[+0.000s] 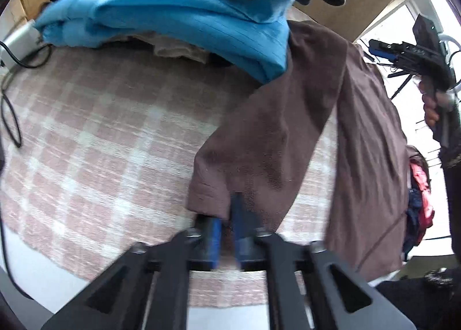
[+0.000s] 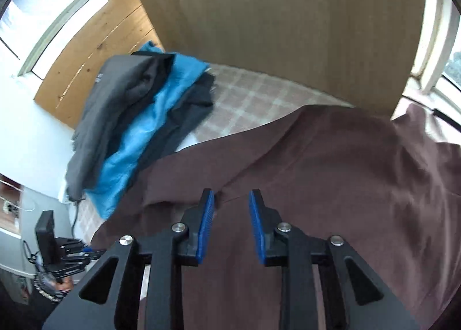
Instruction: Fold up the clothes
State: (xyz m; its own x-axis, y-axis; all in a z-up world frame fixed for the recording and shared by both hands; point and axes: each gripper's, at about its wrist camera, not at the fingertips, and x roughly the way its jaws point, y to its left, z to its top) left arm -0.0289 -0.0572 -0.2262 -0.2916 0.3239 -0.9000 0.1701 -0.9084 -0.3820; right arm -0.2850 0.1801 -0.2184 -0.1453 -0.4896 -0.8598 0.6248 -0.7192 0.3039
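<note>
A brown garment point(image 1: 288, 134) hangs lifted over the pink plaid cloth point(image 1: 100, 134). My left gripper point(image 1: 227, 209) is shut on its lower edge, the blue pads pinching the fabric. Far right in the same view, a hand holds my right gripper point(image 1: 383, 50) up beside the garment's other side. In the right wrist view the brown garment point(image 2: 331, 163) spreads below my right gripper point(image 2: 231, 194), which is open; its blue pads point(image 2: 206, 223) stand apart and press on nothing. My left gripper point(image 2: 92, 250) shows small at the lower left.
A pile of blue point(image 1: 178, 13) and dark grey clothes point(image 2: 115, 105) lies at the far side of the plaid cloth point(image 2: 253, 91). A black cable point(image 1: 11, 117) loops at the left edge. A brown board point(image 2: 273, 13) stands behind. Red and blue clothes point(image 1: 422, 194) hang at right.
</note>
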